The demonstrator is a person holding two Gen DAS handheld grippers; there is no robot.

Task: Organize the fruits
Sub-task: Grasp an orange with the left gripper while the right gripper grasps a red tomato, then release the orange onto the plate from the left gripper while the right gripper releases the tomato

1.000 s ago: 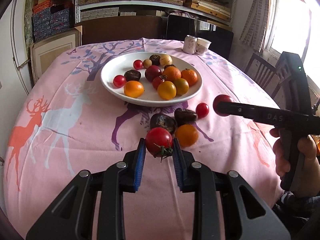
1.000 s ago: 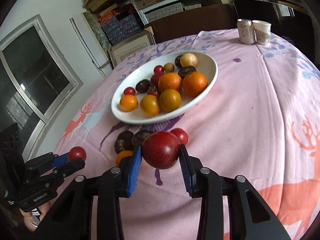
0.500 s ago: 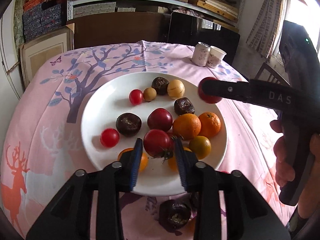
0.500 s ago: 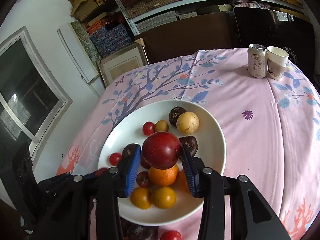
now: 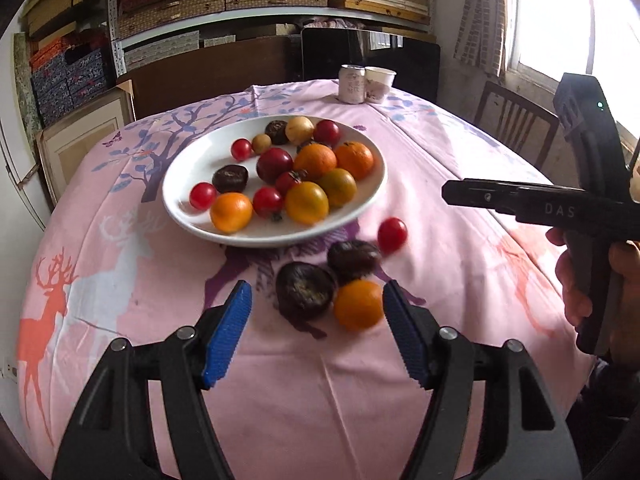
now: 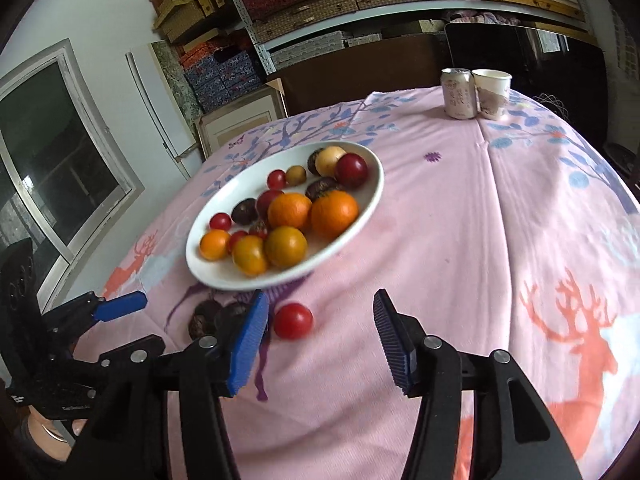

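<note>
A white plate (image 5: 182,184) on the pink tablecloth holds several fruits: oranges, red tomatoes and dark fruits. A stemmed red tomato (image 5: 267,201) lies near its front and a dark red plum (image 6: 351,170) at its back. Two dark fruits (image 5: 306,290), an orange (image 5: 358,310) and a small red tomato (image 5: 392,235) lie on the cloth before the plate. My left gripper (image 5: 317,286) hovers over the dark fruit and orange, jaws opening, pads touching nothing. My right gripper (image 6: 320,296) is opening too, empty, with the small tomato (image 6: 293,321) on the cloth ahead of its left finger.
A drink can (image 5: 352,84) and a paper cup (image 5: 378,84) stand at the table's far edge. A wooden chair (image 5: 516,128) is at the right by the window. Shelves stacked with boxes fill the back wall. A hand (image 5: 576,280) holds the right gripper's handle.
Both grippers carried their fruit over the plate, let go and drew back to the near side. The stemmed tomato and the dark red plum now lie on the plate. Both jaws have widened.
</note>
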